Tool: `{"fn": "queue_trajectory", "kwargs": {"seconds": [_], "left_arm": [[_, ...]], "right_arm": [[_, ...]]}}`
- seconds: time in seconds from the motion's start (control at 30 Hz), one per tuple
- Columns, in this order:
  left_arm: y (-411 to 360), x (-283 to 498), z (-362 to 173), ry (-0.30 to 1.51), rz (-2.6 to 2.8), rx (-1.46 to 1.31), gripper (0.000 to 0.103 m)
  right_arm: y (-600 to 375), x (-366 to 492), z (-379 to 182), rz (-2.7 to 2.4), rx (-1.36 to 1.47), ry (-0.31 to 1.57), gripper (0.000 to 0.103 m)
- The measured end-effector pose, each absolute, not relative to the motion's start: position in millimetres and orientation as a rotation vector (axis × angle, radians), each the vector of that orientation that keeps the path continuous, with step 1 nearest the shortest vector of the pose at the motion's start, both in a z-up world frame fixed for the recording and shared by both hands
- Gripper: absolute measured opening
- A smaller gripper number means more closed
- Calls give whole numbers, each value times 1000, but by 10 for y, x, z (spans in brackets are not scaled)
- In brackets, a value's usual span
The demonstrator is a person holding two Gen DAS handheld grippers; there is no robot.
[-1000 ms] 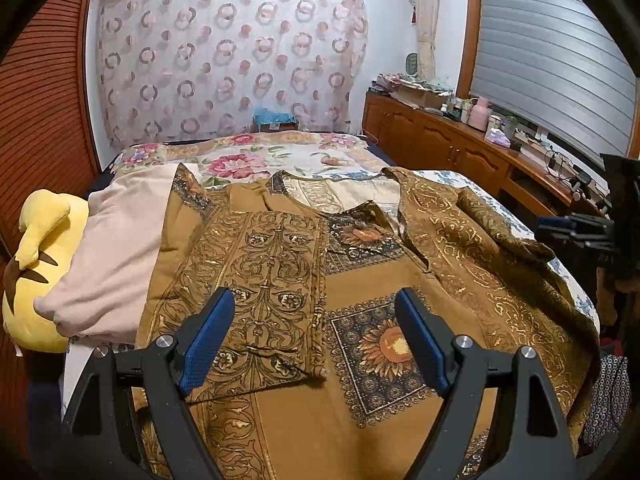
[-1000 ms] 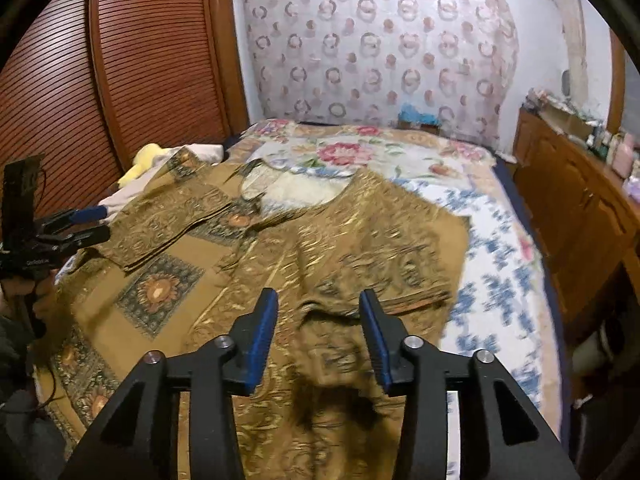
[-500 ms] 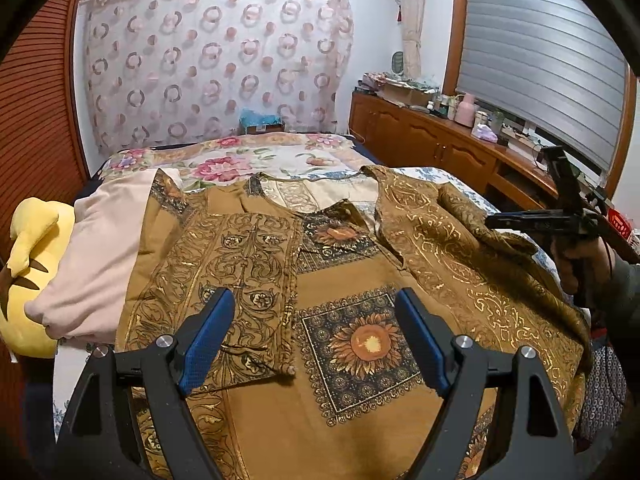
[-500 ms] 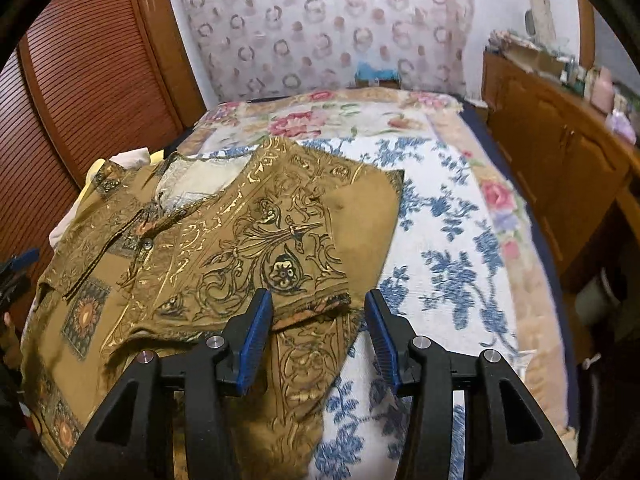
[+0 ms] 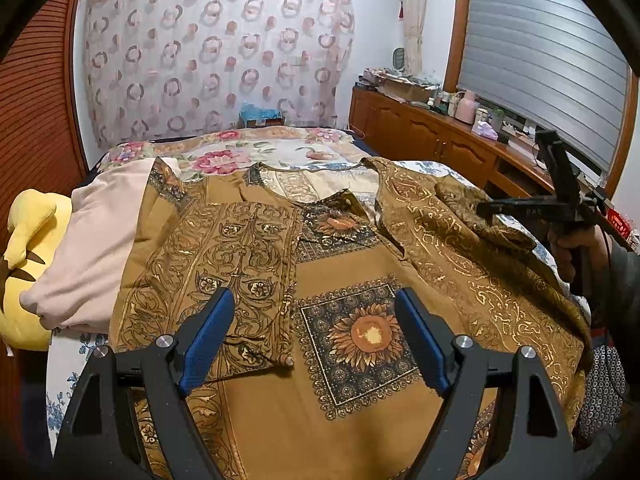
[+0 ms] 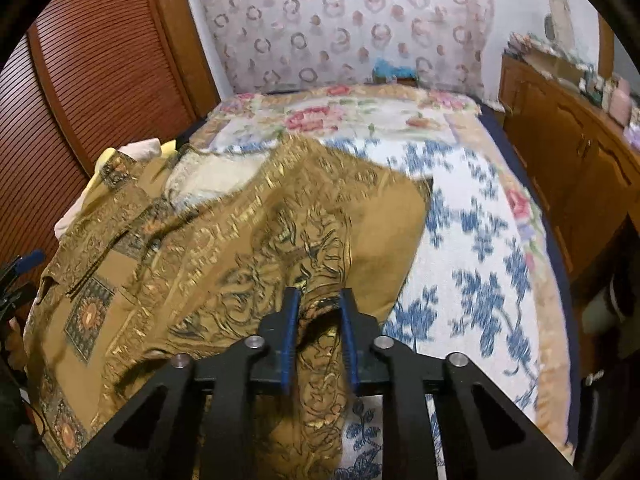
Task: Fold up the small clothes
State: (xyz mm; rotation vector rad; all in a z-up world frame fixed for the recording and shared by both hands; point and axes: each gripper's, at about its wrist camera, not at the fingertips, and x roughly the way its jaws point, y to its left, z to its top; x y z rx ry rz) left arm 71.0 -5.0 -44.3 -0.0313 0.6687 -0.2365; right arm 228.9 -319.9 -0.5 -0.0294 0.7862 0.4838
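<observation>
A brown and gold patterned garment (image 5: pixel 344 280) lies spread on the bed, its left sleeve folded in over the body. My left gripper (image 5: pixel 314 320) is open and empty, hovering above the sunflower print near the hem. My right gripper (image 6: pixel 320 312) is shut on the garment's right sleeve (image 6: pixel 316 280) and holds the bunched cloth up off the bed. The right gripper also shows in the left wrist view (image 5: pixel 520 210), at the garment's right edge.
A floral bedspread (image 6: pixel 460 208) covers the bed. A pink cloth (image 5: pixel 92 240) and a yellow plush toy (image 5: pixel 24 240) lie at the left edge. A wooden cabinet (image 5: pixel 432 136) with clutter runs along the right wall. A slatted wooden wardrobe (image 6: pixel 100 80) stands left.
My right gripper has closed on the garment's right sleeve and lifted it. The left gripper has stayed open and barely moved.
</observation>
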Motion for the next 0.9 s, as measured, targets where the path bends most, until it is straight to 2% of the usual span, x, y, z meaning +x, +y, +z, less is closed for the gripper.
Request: {"fn": "queue_trajectory", "kwargs": {"seconds": [0.5,0.53,0.6,0.63,0.7,0.77,0.9], "left_arm": [[-25,682,-457,672,-225,-37,83],[-23,678,-460,672,-224,-39,83],[-17,677,-461,673,-227,-42,83],[-25,673,-462,673,-226,-40,83],[-14,679,-457,673,-224,-39,83],[-15,681,-455,673,-227,-40,83],[-17,681,-455,673,-225,-42,83]], "right_arm": [[-2658,2072,401,646,-102,666,11],[-2644,2056,400,647,-110,663,15],[-2655,2053,407,636,-115,660,29],[-2674,2053,404,635,-113,660,32],[-2730,2062,398,615,-120,653,45],[-2800,2071,406,573,-131,652,51],[-2984,2147,319,460,-148,679,52]]}}
